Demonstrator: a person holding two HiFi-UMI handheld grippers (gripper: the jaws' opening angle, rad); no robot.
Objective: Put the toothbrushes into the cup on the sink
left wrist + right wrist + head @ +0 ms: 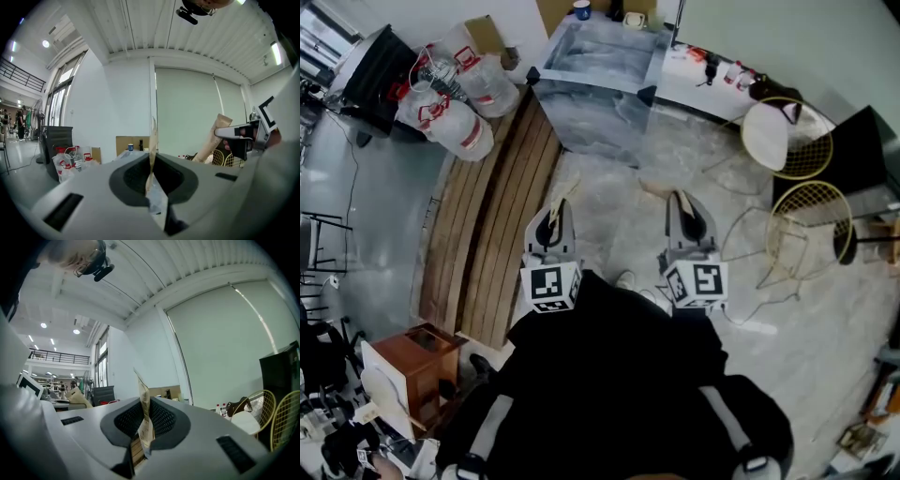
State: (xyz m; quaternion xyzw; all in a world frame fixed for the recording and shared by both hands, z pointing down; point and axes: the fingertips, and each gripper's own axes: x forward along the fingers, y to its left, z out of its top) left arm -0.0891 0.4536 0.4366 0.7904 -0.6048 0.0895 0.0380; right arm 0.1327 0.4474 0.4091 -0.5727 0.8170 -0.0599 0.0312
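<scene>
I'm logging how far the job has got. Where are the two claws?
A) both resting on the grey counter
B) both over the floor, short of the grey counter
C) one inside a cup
B: the left claw and right claw hover above the floor, with the grey counter ahead of them.

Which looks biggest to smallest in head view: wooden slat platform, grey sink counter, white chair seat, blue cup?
1-2. wooden slat platform and grey sink counter: look about alike, not ranked.
3. white chair seat.
4. blue cup, farthest from camera.
</scene>
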